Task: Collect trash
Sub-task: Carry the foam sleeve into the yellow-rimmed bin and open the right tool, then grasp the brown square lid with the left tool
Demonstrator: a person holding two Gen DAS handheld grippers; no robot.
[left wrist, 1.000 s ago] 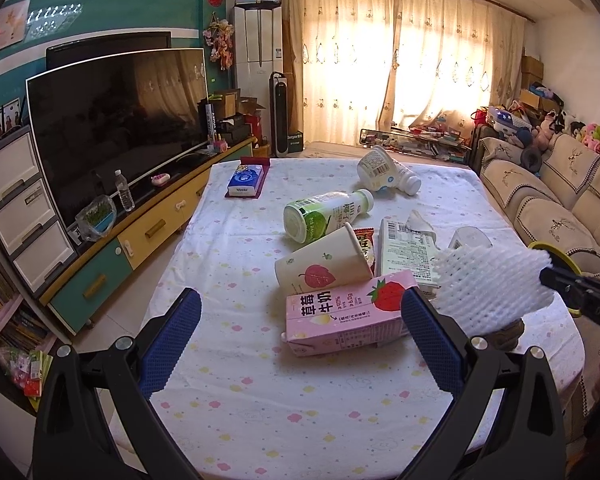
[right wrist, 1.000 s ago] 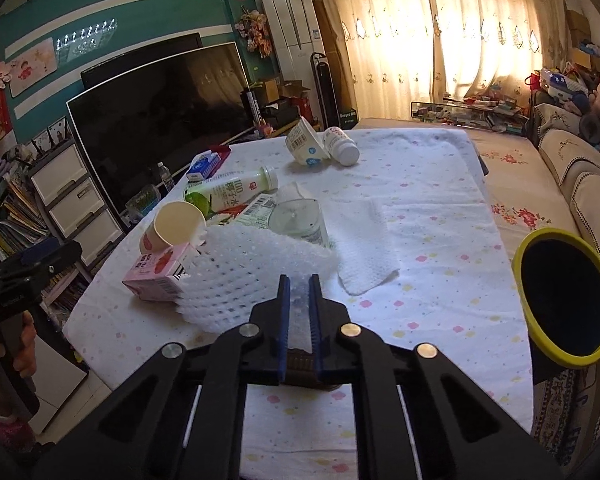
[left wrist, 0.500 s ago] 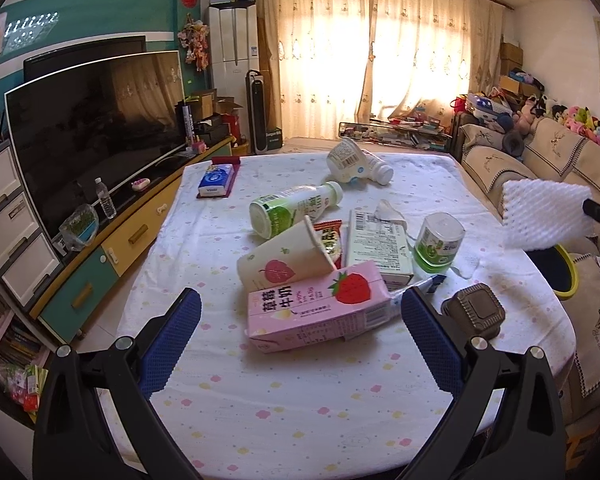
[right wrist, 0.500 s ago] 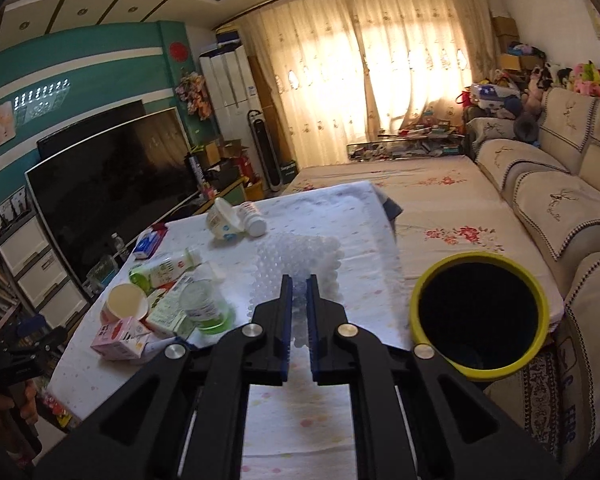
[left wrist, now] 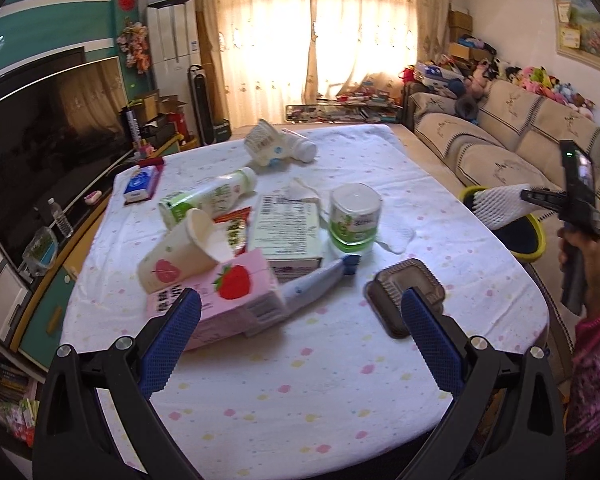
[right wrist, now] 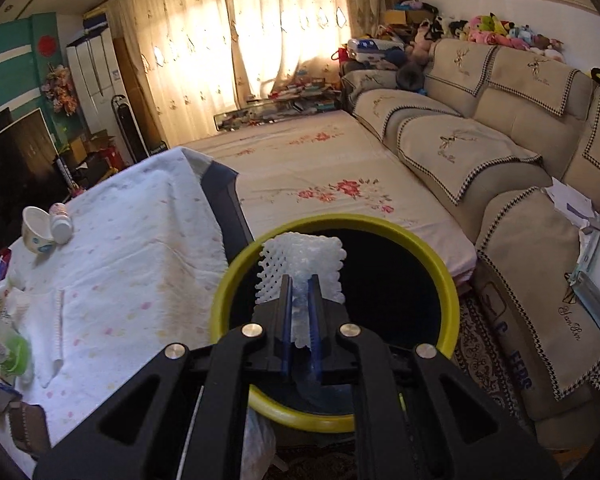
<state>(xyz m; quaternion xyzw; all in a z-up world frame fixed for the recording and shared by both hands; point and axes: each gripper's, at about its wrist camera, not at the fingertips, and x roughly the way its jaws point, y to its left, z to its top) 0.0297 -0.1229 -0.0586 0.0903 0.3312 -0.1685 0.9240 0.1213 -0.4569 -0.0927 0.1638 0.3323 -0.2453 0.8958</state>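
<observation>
My right gripper (right wrist: 300, 284) holds a white foam net (right wrist: 300, 256) above the mouth of the yellow-rimmed bin (right wrist: 228, 280); its jaws are opening with the net still between the pads. From the left wrist view, that foam net (left wrist: 496, 206) hangs over the bin (left wrist: 538, 236) off the table's right edge. My left gripper (left wrist: 300, 304) stands open and holds nothing, low over the near side of the table. A pink strawberry carton (left wrist: 236, 296) lies by its left finger and a brown plastic tray (left wrist: 404, 292) by its right. Behind them are a paper cup (left wrist: 180, 256), a green bottle (left wrist: 204, 200) and a green-white tub (left wrist: 354, 216).
A white box (left wrist: 288, 228), a tube (left wrist: 320, 280) and a tipped bowl with a small bottle (left wrist: 268, 146) also lie on the dotted tablecloth (left wrist: 300, 380). A TV (left wrist: 40, 140) stands left of the table, and a beige sofa (right wrist: 480, 152) runs along the right behind the bin.
My right gripper swung right and down with the foam net, from above the table to over the bin. My left gripper moved closer to the pile, and the brown tray came into view.
</observation>
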